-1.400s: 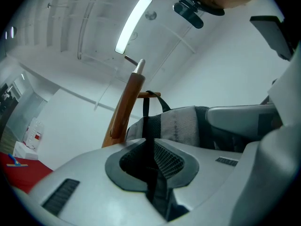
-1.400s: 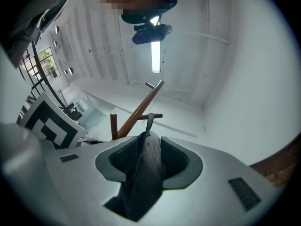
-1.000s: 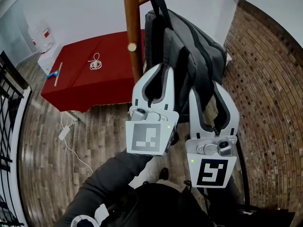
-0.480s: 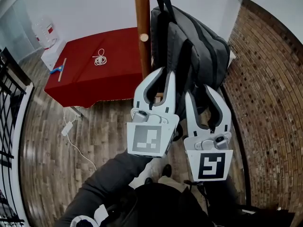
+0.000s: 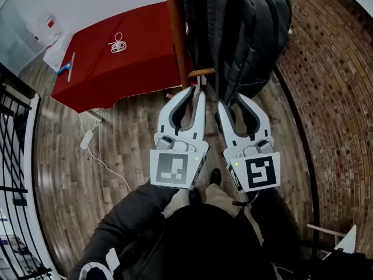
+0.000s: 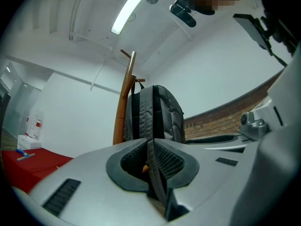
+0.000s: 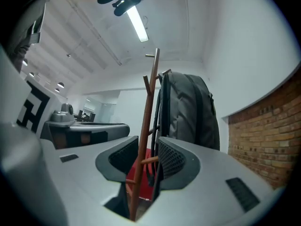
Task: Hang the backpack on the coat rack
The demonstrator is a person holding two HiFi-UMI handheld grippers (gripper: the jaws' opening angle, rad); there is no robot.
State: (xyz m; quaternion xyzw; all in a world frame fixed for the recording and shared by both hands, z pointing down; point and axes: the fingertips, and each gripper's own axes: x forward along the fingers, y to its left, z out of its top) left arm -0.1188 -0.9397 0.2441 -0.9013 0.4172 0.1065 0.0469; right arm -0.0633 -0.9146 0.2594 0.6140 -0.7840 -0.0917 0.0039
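Observation:
The dark grey backpack (image 5: 245, 34) hangs against the wooden coat rack pole (image 5: 178, 39), its bottom just above a short peg (image 5: 201, 72). Both grippers are below the bag and apart from it. My left gripper (image 5: 198, 92) points at the peg with its jaws shut and nothing visible between them. My right gripper (image 5: 224, 101) is beside it, open and empty. In the left gripper view the backpack (image 6: 153, 114) and pole (image 6: 123, 112) rise beyond the left gripper (image 6: 149, 147). In the right gripper view the pole (image 7: 149, 107) and backpack (image 7: 188, 109) show through the gap of the right gripper (image 7: 146, 157).
A table with a red cloth (image 5: 134, 69) stands left of the rack, with a coiled white cable (image 5: 118, 42) and a blue tool (image 5: 67, 70) on it. A brick wall (image 5: 332, 98) curves along the right. A black railing (image 5: 11, 156) runs at far left; a white adapter (image 5: 87, 139) lies on the floor.
Both grippers have dropped from the backpack's lower part to below it, and the right one has rolled. The backpack stays hanging on the rack.

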